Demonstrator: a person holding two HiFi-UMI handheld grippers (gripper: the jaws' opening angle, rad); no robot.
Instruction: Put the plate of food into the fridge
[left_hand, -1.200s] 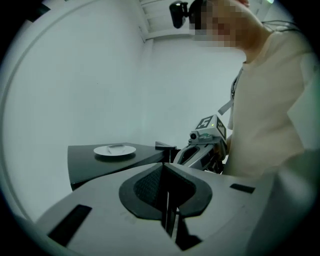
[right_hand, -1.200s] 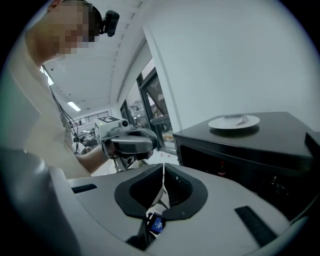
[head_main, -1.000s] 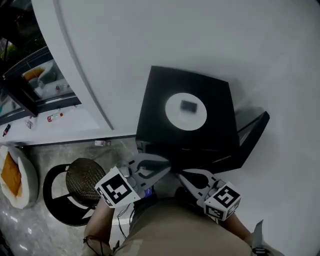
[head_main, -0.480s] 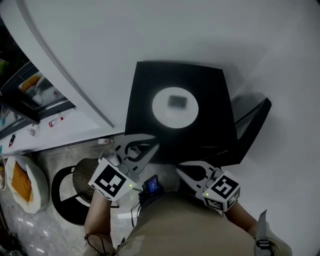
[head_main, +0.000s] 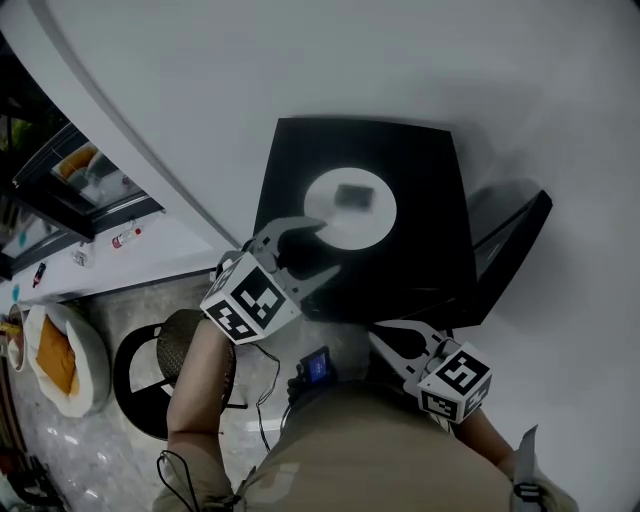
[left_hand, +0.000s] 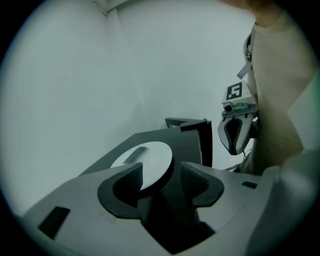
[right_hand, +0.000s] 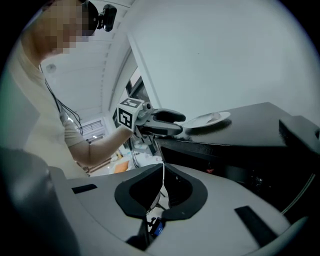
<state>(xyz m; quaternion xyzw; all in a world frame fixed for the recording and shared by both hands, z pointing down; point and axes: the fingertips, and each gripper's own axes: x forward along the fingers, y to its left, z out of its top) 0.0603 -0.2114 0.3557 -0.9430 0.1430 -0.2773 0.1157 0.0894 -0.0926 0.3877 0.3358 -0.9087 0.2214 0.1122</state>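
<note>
Left claw (head_main: 328, 246), just opened wide, brackets the plate (head_main: 362, 224)'s rim atop the fridge (head_main: 425, 235), ungripped; a shallow bite could spill the food (head_main: 352, 196). Right claw (head_main: 376, 336) shut, empty.

The flat top of the small black fridge (head_main: 420, 200) carries a white plate (head_main: 322, 218), which lies left of the middle of that top; a dark piece of food (head_main: 352, 196) sits on the plate; the remainder of the top is bare black; the fridge's door (head_main: 515, 235) stands open at its right side. Left of the fridge runs a white ledge (head_main: 160, 255) with a small bottle (head_main: 127, 238) lying on it. Below and left of the fridge is grey marbled floor (head_main: 130, 305); a round stool (head_main: 172, 350) with a woven seat stands on it near the fridge; farther left lies a white cushion (head_main: 85, 345) holding something orange.
</note>
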